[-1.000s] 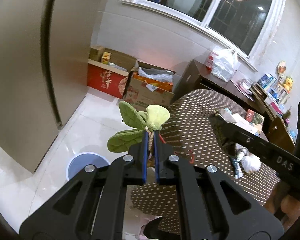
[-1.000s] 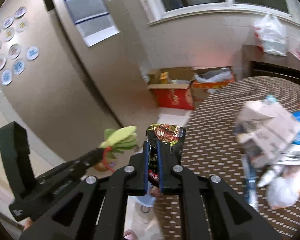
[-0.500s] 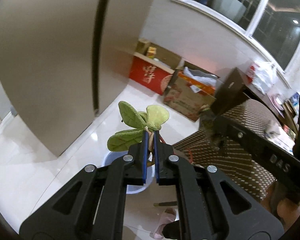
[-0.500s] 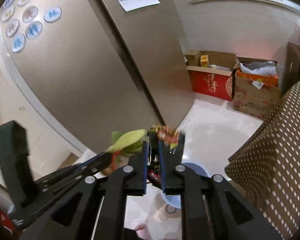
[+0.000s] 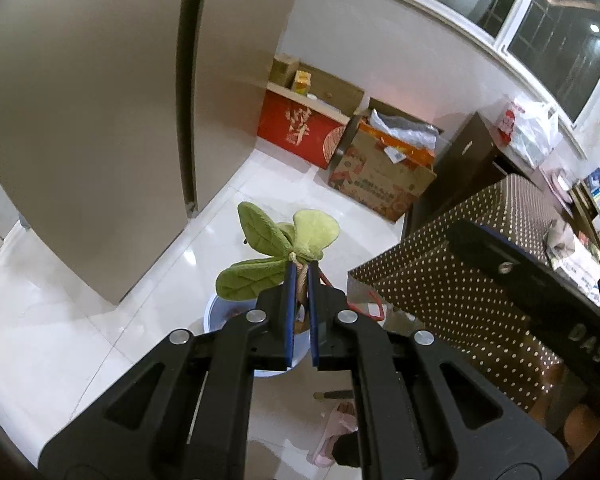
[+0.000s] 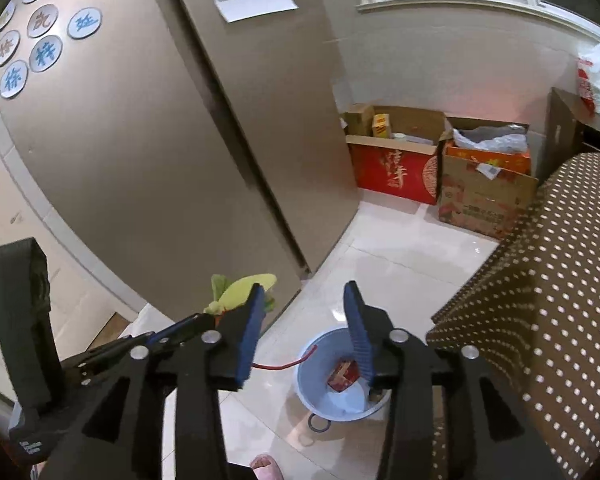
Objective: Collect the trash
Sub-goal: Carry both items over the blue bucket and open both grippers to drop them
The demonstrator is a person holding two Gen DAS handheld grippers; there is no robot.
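From my left wrist view, going left to right: a tall beige cabinet (image 5: 100, 128) fills the left, then a red box (image 5: 300, 136) and a printed carton (image 5: 380, 184) against the far wall, then a dotted tablecloth (image 5: 460, 280) on the table at right. On the white floor a pale blue bin (image 5: 220, 316) sits just beyond the cloth's corner, mostly hidden behind my tool.

My left gripper (image 5: 300, 280) is clenched on the brown stem of a plush leafy sprig (image 5: 276, 248). Its stem runs along the fingers, leaves fanning up and away from me, over the bin. A red cord (image 5: 364, 308) loops off to the right.

From my right wrist view, the cabinet carries round character magnets (image 6: 40, 40) at upper left. My right gripper (image 6: 306, 320) is opening, with nothing between its blue pads (image 6: 252, 332); it hangs over the bin. A red wrapper (image 6: 342, 374) lies inside the bin, its long side tilted up to the right. A pink slipper (image 6: 266, 466) shows at the lower edge.
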